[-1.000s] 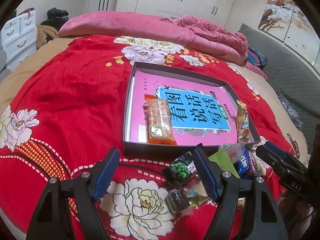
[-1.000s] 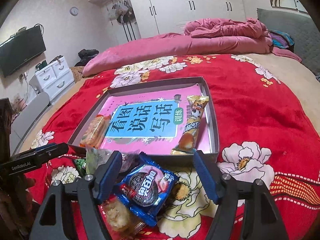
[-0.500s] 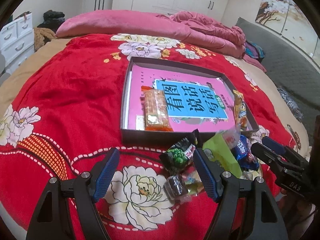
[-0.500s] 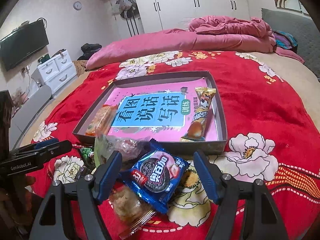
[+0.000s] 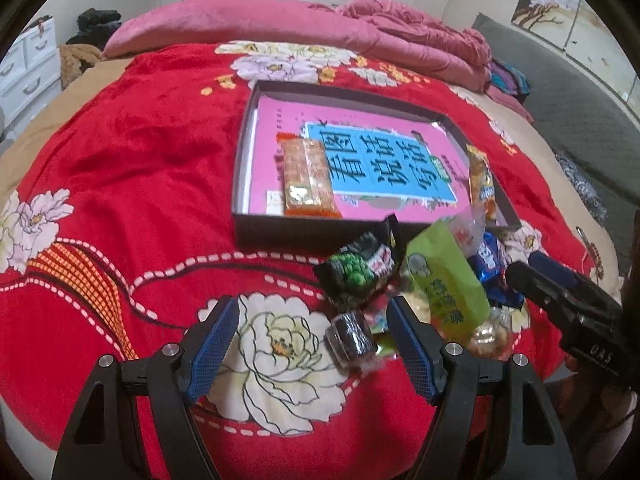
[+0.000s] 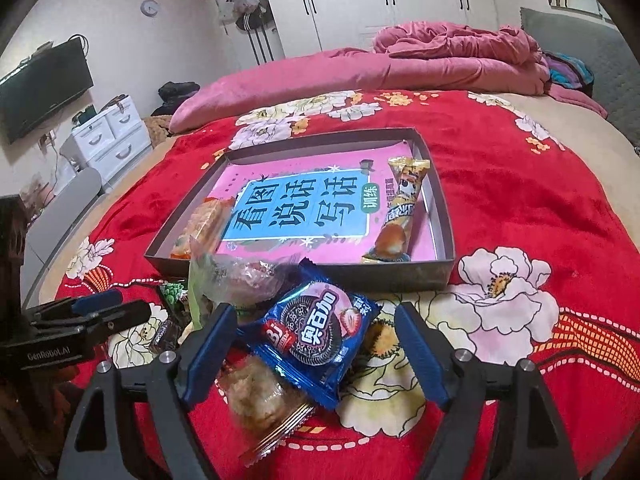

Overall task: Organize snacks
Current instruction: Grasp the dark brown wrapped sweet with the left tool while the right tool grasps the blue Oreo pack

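- Step in hand, as judged: the blue cookie pack [image 6: 318,334] is to be picked from the loose pile on the bed [image 6: 540,220] and moved into the grey box [image 6: 446,224].
- The right gripper [image 6: 316,350] is set over that pack; its jaws are opening, with the pack between them and not seen pressed by either pad.
- The pack is best squeezed across its narrow sides, since a slippery wrapper is likely to slide out of a shallow pinch.
- The clear-wrapped cake [image 6: 260,398] lies partly under the blue pack, so a straight lift is advised to avoid dragging it along.
- The left gripper [image 5: 312,346] is held wide and empty, with a small dark wrapped sweet [image 5: 352,338] lying between its jaws.
- Already in the box, on the pink book [image 5: 360,156]: the orange cracker pack [image 5: 306,178] at one side and the yellow snack bar [image 6: 400,208] at the other.
- The black-green pea bag [image 5: 360,270] and the lime-green bag [image 5: 444,280] are left outside, just in front of the box wall.
- Against the earlier frames: the box and pile are seen lower and nearer in the left view, and the lime bag shows much more fully.
- The blue pack is seen more centred between the right jaws than before, with the cake more exposed.
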{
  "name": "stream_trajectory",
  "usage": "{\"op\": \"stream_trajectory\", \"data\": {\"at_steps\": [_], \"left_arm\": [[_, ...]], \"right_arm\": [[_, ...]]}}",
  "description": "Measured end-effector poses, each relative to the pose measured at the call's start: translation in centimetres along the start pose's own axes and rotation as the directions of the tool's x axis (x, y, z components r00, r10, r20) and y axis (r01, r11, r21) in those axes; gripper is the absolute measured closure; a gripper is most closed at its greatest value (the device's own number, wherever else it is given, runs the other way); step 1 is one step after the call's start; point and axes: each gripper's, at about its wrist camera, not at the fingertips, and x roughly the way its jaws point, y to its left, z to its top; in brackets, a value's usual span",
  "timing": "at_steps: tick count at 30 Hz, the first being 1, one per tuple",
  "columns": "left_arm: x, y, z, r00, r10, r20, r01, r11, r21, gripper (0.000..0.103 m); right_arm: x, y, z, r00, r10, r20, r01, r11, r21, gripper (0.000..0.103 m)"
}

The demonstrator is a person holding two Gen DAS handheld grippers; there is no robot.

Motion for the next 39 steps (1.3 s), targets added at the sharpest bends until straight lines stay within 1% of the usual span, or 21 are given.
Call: {"op": "stream_trajectory", "data": {"at_steps": [4, 9, 13, 21, 26, 30, 34, 39], "left_arm": [[0.4, -0.4, -0.6, 0.999, 0.003, -0.036, -0.003, 1.000, 0.025, 0.025], [0.7, -0.5, -1.0, 0.998, 0.017, -0.056, -0.015, 0.999, 0.039, 0.026], [1.0, -0.6, -1.1, 0.998, 0.020, -0.068, -0.017, 0.999, 0.044, 0.026], [1.6, -1.9, -1.5, 0.995, 0.034, -0.090, -0.024, 0.994, 0.107, 0.025], [1.7, -1.8, -1.5, 0.996, 0.024, -0.091, -0.015, 0.995, 0.098, 0.025], [2.0, -1.6, -1.5, 0.995, 0.019, -0.102, -0.010, 0.996, 0.090, 0.034], [2.1, -1.6, -1.5, 0.994, 0.017, -0.106, -0.007, 0.996, 0.092, 0.039], [2.4, -1.7, -1.5, 0.994, 0.015, -0.112, -0.004, 0.996, 0.092, 0.041]], "right_arm": [[0.1, -0.1, -0.1, 1.000, -0.001, -0.006, 0.001, 1.000, 0.008, 0.022], [0.3, -0.2, -0.1, 1.000, -0.003, -0.012, 0.003, 1.000, 0.013, 0.022], [0.4, -0.2, -0.1, 1.000, -0.004, -0.015, 0.004, 1.000, 0.015, 0.022], [1.0, -0.5, -0.3, 0.999, -0.006, -0.043, 0.007, 0.999, 0.033, 0.022], [1.5, -0.6, -0.3, 0.998, 0.001, -0.060, 0.002, 0.999, 0.049, 0.022], [2.1, -0.5, -0.4, 0.997, -0.001, -0.072, 0.004, 0.999, 0.052, 0.022], [2.7, -0.2, -0.5, 0.996, 0.004, -0.085, 0.000, 0.999, 0.050, 0.022], [3.2, 0.0, -0.6, 0.995, 0.013, -0.099, -0.009, 0.999, 0.046, 0.022]]}}
